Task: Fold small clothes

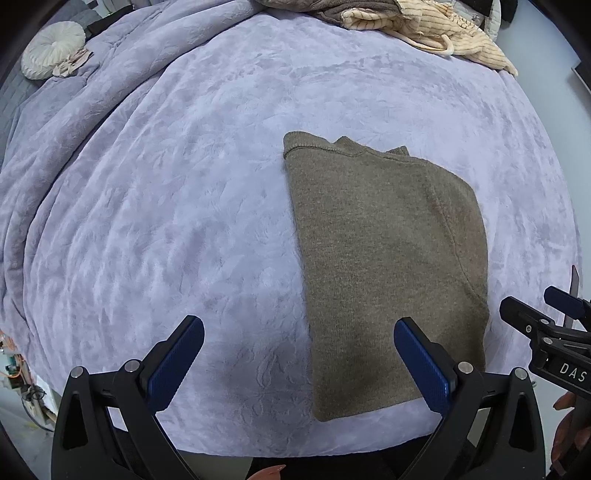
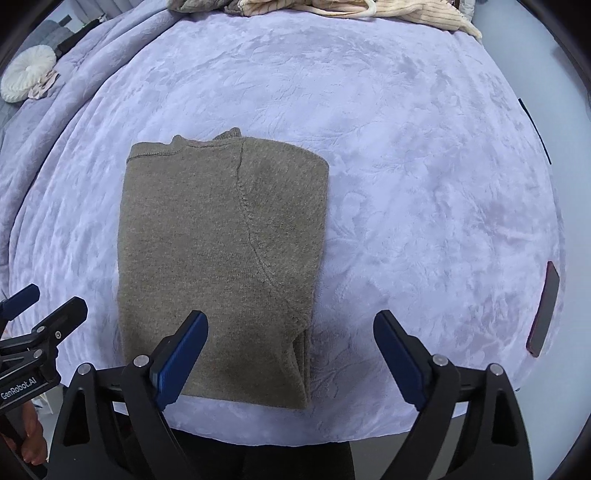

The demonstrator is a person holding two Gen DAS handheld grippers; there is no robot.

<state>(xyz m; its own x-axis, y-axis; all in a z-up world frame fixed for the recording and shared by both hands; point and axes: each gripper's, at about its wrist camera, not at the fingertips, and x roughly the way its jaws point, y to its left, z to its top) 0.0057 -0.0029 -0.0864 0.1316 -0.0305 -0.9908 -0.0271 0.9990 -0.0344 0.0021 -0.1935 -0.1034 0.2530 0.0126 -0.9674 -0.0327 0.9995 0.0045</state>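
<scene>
A brown knit garment [image 1: 388, 258] lies folded into a long flat strip on the lilac bedspread [image 1: 184, 184]; it also shows in the right wrist view [image 2: 218, 240]. My left gripper [image 1: 299, 328] is open and empty, above the garment's near left corner. My right gripper [image 2: 291, 323] is open and empty, above the garment's near right corner. Each gripper shows at the edge of the other's view: the right one [image 1: 546, 314] and the left one [image 2: 33, 306].
A pile of cream striped and grey clothes [image 1: 424, 26] lies at the far edge of the bed. A round white cushion [image 1: 51, 48] sits at the far left. A dark phone [image 2: 545, 310] lies near the bed's right edge. The bed's front edge is just below the grippers.
</scene>
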